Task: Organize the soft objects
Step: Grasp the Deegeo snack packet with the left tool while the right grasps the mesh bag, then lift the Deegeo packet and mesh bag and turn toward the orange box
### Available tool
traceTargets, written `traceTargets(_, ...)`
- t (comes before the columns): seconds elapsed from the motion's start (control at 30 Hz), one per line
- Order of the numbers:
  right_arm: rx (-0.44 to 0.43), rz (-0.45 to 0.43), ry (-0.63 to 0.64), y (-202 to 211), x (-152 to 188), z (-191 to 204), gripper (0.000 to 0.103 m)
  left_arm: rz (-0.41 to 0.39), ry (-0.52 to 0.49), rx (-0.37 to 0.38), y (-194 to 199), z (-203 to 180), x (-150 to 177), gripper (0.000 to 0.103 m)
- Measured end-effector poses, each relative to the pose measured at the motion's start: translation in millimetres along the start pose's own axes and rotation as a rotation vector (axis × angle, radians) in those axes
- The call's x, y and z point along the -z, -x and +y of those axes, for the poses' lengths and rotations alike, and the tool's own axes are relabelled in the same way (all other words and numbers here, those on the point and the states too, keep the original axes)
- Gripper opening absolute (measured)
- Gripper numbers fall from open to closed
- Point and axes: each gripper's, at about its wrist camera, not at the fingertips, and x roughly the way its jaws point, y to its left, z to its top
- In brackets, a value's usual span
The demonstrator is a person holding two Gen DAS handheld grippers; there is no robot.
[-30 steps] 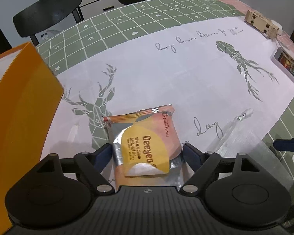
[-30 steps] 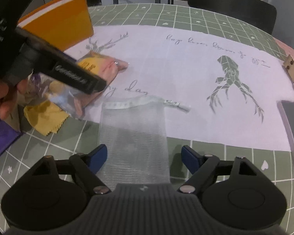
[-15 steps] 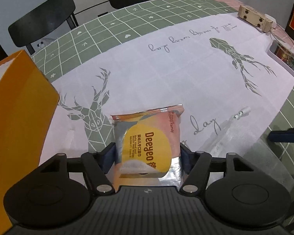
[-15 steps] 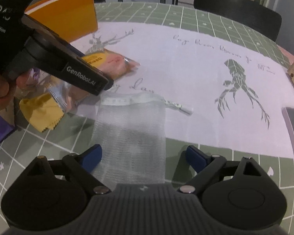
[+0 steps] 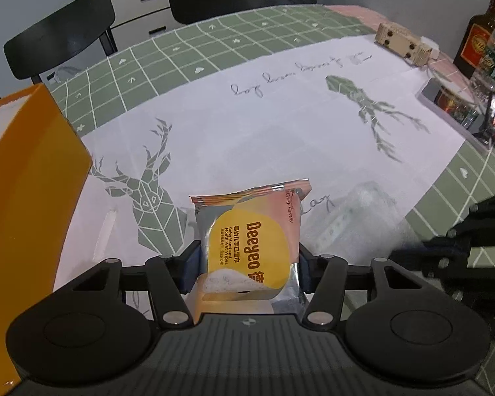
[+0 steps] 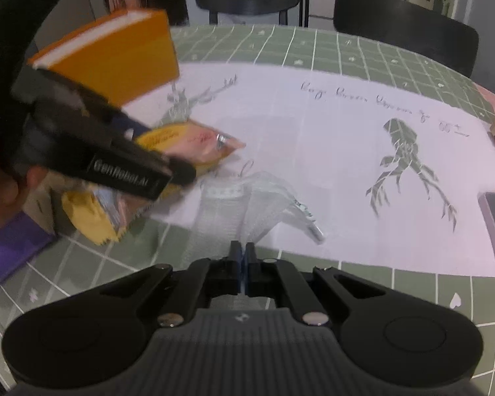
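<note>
There — my right hand-held gripper [image 6: 242,251] snapped from wide to clamped on the mesh pouch [image 6: 234,204], bunching it on the bench [image 6: 313,138]. My left hand-held gripper [image 5: 247,265] was closing, pads hugging the wipes pack [image 5: 250,241]. Both soft things looked ready to lift.

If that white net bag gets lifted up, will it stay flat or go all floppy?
Probably floppy: the mesh bag is already bunched into folds where the right gripper pinches its edge. It looks see-through and thin, so likely very light. Its drawstring end would probably dangle.
</note>
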Motion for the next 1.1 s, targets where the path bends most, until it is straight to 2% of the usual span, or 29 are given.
traceTargets(0.33,-0.036,-0.102,-0.061,34,-10,-10,0.0,-0.053,0.008,0.012,28,7,-1,0.064)
traceTargets(0.6,-0.029,-0.106,-0.057,36,-10,-9,0.0,-0.066,0.004,0.007,41,8,-2,0.064)
traceTargets(0.73,-0.018,-0.118,-0.047,40,-9,-6,0.0,-0.062,0.011,0.032,47,7,5,0.063)
traceTargets(0.97,-0.014,-0.144,-0.032,49,-10,0,0.0,-0.132,-0.045,0.173,116,-5,51,0.064)
traceTargets(1.1,-0.023,-0.148,-0.006,49,-9,15,0.0,-0.123,-0.107,0.214,137,-18,107,0.063)
